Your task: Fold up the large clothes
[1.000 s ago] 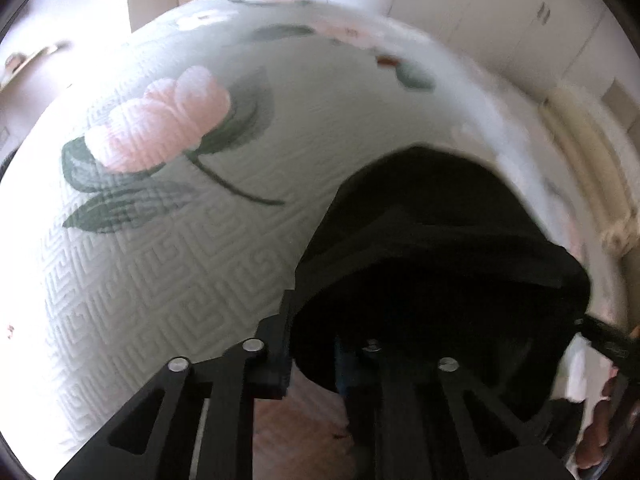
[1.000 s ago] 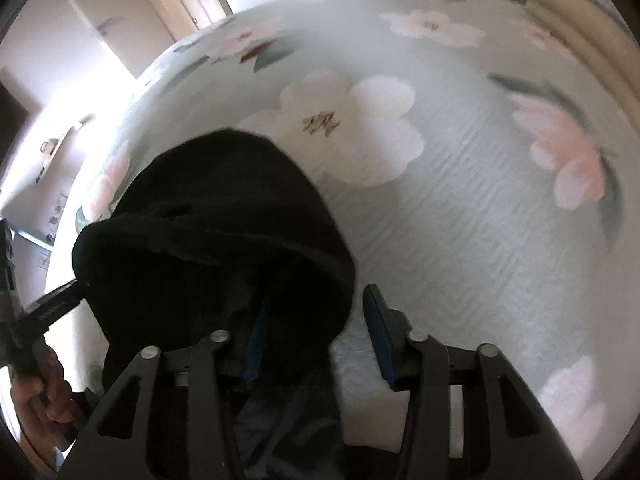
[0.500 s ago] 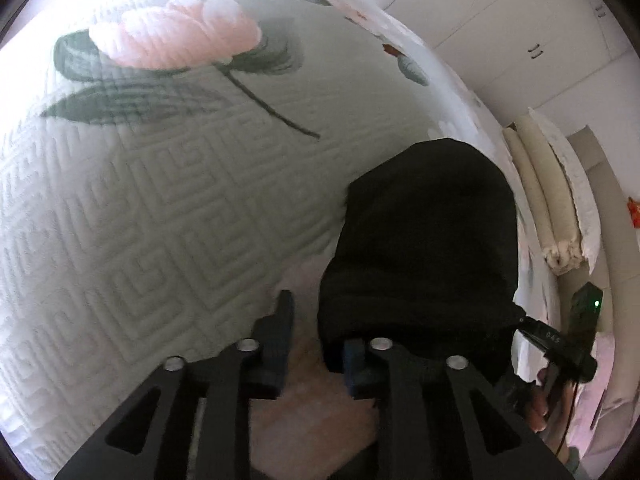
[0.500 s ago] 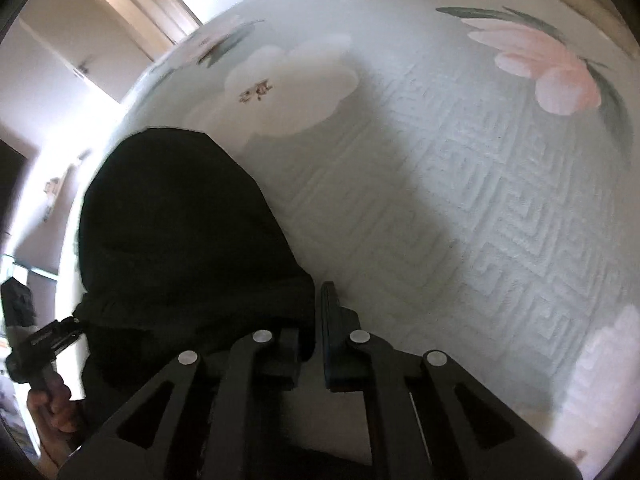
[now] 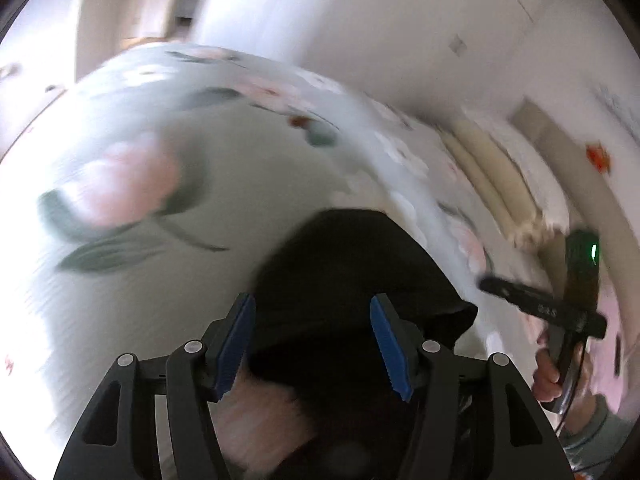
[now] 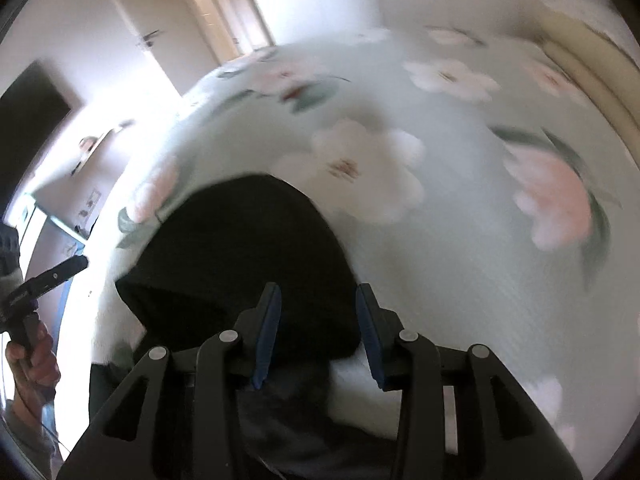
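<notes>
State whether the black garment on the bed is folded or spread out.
Folded: the black garment lies as a compact doubled bundle with a rounded far edge on the floral bedspread.

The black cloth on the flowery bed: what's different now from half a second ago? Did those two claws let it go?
Yes. Both the left gripper and the right gripper were pinched on the black garment and now stand open, tilted up so more of the room shows. The garment stays bunched at the near edge of the floral bedspread.

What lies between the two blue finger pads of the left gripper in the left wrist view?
The black garment shows between the open left gripper's pads, on the floral bedspread.
</notes>
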Demonstrator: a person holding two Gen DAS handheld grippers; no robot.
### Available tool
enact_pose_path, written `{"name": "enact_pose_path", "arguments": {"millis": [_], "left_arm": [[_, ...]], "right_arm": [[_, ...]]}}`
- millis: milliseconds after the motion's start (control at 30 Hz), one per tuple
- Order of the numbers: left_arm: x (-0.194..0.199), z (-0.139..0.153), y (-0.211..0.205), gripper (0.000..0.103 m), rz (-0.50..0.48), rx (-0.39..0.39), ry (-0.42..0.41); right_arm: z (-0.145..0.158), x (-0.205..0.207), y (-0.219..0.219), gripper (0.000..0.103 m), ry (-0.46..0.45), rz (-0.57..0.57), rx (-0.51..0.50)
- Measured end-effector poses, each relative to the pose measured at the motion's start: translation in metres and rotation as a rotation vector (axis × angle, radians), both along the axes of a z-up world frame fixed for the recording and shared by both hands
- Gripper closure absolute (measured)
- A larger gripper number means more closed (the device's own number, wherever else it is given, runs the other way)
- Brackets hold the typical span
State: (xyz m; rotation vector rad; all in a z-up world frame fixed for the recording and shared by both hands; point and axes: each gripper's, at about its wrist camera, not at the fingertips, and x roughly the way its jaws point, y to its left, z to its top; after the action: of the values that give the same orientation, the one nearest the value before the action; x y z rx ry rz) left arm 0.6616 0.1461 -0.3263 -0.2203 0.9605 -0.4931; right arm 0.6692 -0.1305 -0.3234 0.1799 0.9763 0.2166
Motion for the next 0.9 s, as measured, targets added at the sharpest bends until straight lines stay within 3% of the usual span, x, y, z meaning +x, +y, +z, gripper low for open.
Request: {"name": "enact_pose_path", "arguments": {"millis": [100,167,233,333,500,633,700,767,833,900], "left_arm": [[0.022,-0.040,-0.036,0.041,-0.057,0.114,0.097],[0.032,-0.072,-0.040,0.042,-0.064,0.158,0.174],[0.030,-0.088,-0.035,0.041,-0.058,0.132,0.178],[0.029,-0.091,-0.032,0.041,-0.036,0.115,0.160],[0.029,-0.075,-0.037,0.041,-0.035,0.155,0.139],[0.014,-0.036,-0.023,0.041,-0.063,0.114,0.064],[0.010,-0.019,-0.012,0.041,-0.052,0.098,0.035],[0.013,-0.008,-0.001,0.038,-0.035,0.074,0.025],[0.023,-0.006,0.010,0.026,0.018,0.057,0.032],[0.041,-0.018,0.022,0.022,0.079,0.029,0.092]], "right_arm": [[-0.025,0.023,0.025,0.062,0.051,0.033,-0.064],[-0.057,0.033,0.032,0.063,0.141,0.053,-0.121],[-0.084,0.034,0.028,0.068,0.218,0.063,-0.127],[-0.093,0.031,0.021,0.069,0.197,0.059,-0.094],[-0.084,0.035,0.020,0.068,0.221,0.089,-0.116],[-0.048,0.012,-0.006,0.064,0.180,0.116,0.021],[-0.034,0.002,-0.021,0.056,0.153,0.121,0.065],[-0.026,-0.002,-0.040,0.050,0.141,0.098,0.086],[-0.030,0.002,-0.055,0.050,0.159,0.075,0.112],[-0.044,0.010,-0.070,0.050,0.208,0.035,0.160]]}}
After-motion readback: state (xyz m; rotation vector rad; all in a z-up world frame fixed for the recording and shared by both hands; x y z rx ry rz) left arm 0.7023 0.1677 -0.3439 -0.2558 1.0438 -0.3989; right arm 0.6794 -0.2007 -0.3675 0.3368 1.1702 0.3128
